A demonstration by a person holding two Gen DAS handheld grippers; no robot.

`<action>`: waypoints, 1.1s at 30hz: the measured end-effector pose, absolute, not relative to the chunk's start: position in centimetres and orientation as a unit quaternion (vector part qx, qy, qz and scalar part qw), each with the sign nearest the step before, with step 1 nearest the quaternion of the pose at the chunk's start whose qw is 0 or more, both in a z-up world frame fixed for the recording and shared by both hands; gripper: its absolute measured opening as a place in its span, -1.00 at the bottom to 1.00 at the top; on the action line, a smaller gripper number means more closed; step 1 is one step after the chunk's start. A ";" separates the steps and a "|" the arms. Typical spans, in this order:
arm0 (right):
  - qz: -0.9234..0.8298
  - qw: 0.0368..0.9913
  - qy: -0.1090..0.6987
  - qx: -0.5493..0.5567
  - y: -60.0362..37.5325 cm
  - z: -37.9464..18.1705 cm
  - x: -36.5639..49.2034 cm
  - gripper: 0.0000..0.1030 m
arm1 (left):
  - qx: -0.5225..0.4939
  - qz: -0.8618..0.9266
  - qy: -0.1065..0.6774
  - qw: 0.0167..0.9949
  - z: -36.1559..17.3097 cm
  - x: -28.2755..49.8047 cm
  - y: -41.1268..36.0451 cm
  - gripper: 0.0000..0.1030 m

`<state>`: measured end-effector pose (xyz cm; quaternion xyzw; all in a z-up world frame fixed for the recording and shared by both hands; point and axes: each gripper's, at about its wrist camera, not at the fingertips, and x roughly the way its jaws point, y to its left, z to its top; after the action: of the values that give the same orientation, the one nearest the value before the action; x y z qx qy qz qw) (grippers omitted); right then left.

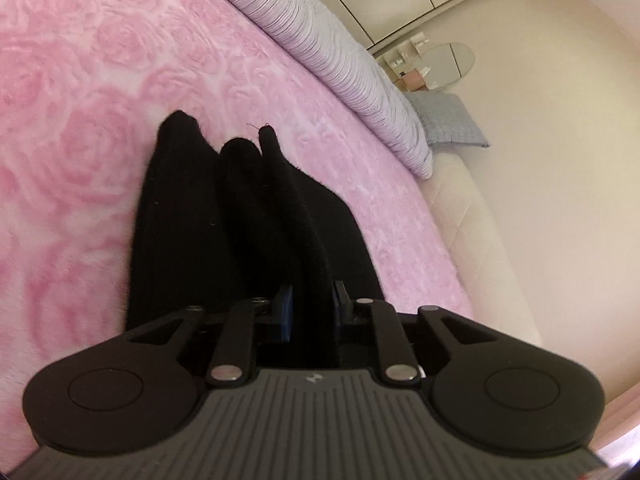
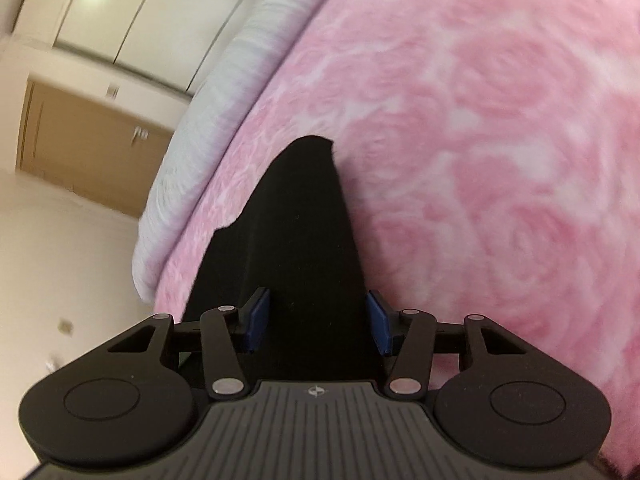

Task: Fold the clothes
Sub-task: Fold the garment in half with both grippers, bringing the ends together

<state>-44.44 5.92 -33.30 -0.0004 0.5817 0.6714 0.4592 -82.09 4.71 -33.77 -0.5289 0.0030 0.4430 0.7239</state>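
A black garment (image 1: 240,220) lies in long folds on the pink rose-patterned blanket (image 1: 80,120). In the left wrist view my left gripper (image 1: 312,300) is shut on its near end, the pads pinching a ridge of the cloth. In the right wrist view the same black garment (image 2: 296,220) runs away from me in a tapering strip over the pink blanket (image 2: 480,160). My right gripper (image 2: 318,312) stands open with the cloth lying between its blue pads (image 2: 258,316). The strip fills most of the gap, but I see no pinch. The near ends of the garment are hidden under both grippers.
A striped grey-white duvet (image 1: 340,60) borders the blanket at the back, with a blue cushion (image 1: 452,120) beyond it. The padded white bed edge (image 1: 472,220) drops off to the right. A wooden cabinet (image 2: 92,152) and the pale floor lie left of the bed.
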 end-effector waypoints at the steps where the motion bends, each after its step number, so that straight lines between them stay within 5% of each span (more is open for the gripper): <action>1: 0.672 0.466 0.576 -0.010 5.9 -33.0 -44.8 -0.01 | -0.542 0.444 0.007 0.713 -34.4 -82.2 4.9 -0.66; 7: 0.654 0.465 0.597 0.000 5.5 -33.7 -44.2 0.03 | -0.574 0.420 -0.029 0.702 -36.8 -82.4 5.2 -0.69; 10: 0.664 0.469 0.582 -0.010 5.4 -32.8 -44.6 -0.01 | -0.511 0.434 -0.028 0.742 -34.5 -82.0 4.7 -0.72; 15: 0.705 0.472 0.528 -0.044 5.1 -30.6 -47.2 -0.04 | -0.444 0.447 -0.045 0.775 -31.4 -83.7 2.7 -0.72; 30: 0.775 0.519 0.231 -0.276 2.7 -30.1 -57.3 0.03 | -0.434 0.526 0.050 0.730 -35.0 -84.5 1.8 -0.63; 33: 0.779 0.510 0.258 -0.259 3.0 -29.9 -56.4 0.17 | -0.430 0.539 0.076 0.720 -35.0 -84.0 1.8 -0.57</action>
<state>-56.41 3.00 -29.92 -0.2591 0.2577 0.7785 0.5103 -83.99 1.83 -35.02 -0.4302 0.0755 0.5393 0.7200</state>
